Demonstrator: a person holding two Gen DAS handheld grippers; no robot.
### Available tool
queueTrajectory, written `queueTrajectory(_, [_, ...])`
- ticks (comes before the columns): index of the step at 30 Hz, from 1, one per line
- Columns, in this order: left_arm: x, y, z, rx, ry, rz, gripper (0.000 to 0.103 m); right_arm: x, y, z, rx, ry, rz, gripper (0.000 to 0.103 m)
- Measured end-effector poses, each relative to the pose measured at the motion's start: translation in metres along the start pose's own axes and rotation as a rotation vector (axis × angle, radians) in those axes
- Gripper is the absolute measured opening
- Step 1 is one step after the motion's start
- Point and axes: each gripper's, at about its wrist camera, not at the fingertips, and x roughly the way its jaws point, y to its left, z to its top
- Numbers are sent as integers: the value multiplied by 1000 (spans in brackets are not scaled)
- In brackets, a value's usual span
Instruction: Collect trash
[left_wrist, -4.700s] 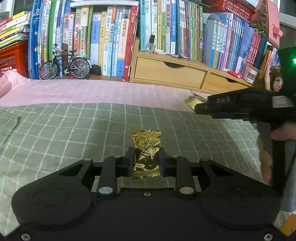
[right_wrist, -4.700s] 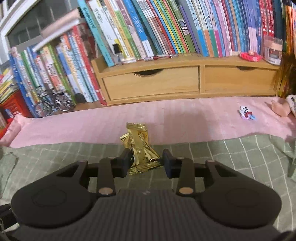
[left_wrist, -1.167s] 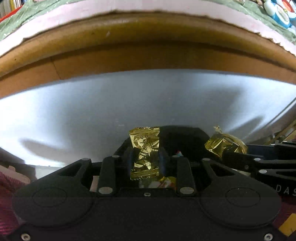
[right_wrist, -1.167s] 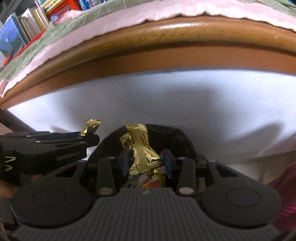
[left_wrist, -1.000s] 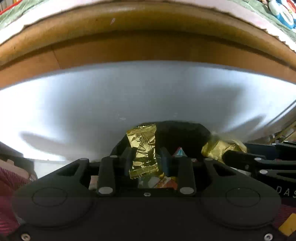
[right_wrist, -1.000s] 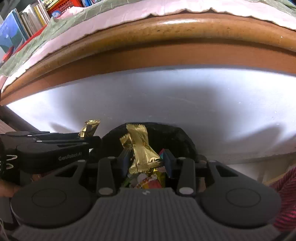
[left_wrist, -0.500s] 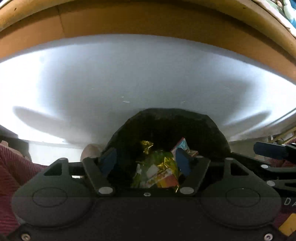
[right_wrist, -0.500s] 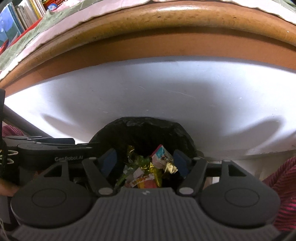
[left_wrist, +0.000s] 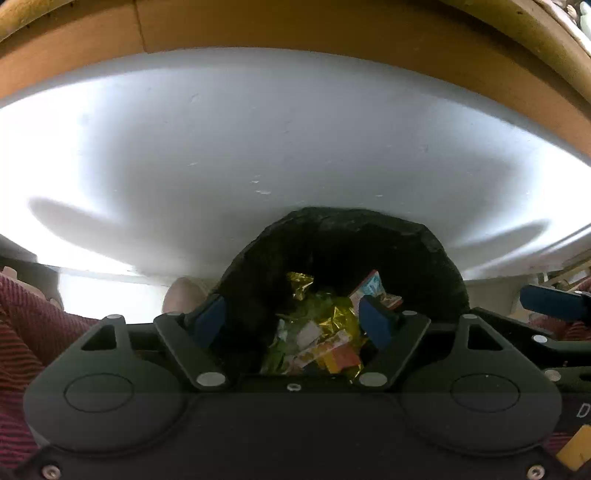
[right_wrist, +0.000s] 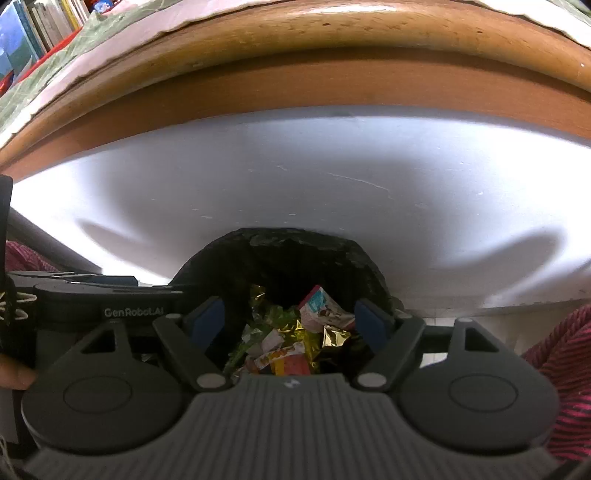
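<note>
Over the black-lined bin (left_wrist: 343, 236), both tools now stand wide open and empty; the gold wrappers (right_wrist: 334, 338) they pinched a second ago lie among the trash inside. "GenRobot.AI" reads on the left tool (left_wrist: 293, 319) beside the right tool (right_wrist: 290, 321).

The bin's (left_wrist: 436, 254) near rim hides behind both grippers; lower wrappers (right_wrist: 284, 354) are buried, and the books (right_wrist: 22, 40) are cut off.
</note>
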Motion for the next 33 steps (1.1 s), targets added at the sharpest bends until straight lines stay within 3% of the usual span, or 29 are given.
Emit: queueTrajectory(33, [6, 3, -2, -17, 24, 0, 80, 1, 1, 0, 9, 8, -5, 87])
